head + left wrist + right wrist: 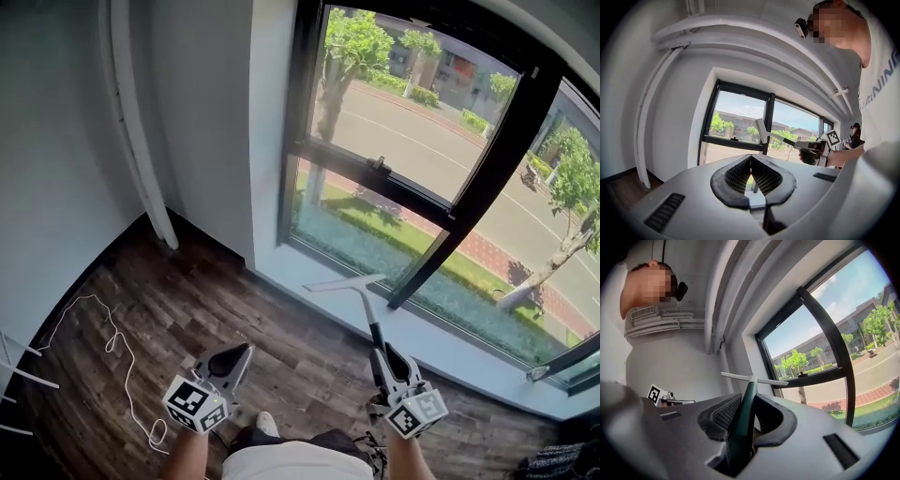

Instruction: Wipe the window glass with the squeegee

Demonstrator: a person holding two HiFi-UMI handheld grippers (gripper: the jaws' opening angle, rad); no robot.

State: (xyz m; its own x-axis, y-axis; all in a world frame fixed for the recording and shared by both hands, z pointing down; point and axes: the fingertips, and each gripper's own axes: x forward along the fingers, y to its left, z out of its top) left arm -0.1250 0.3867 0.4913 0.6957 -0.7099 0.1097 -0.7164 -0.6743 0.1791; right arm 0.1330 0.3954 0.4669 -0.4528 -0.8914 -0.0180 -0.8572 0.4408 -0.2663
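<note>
Right gripper view: the squeegee [746, 399] is gripped tight in the right gripper [746, 403], held near the window glass [412, 141] but seemingly off it, the left gripper [750, 161] is closed on nothing, so wiping is judged not yet started.

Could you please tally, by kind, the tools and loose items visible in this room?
tongs: 2 (left tongs, shut and empty; right tongs, holding the squeegee)
squeegee: 1
white cord on the floor: 1
Total: 4
</note>
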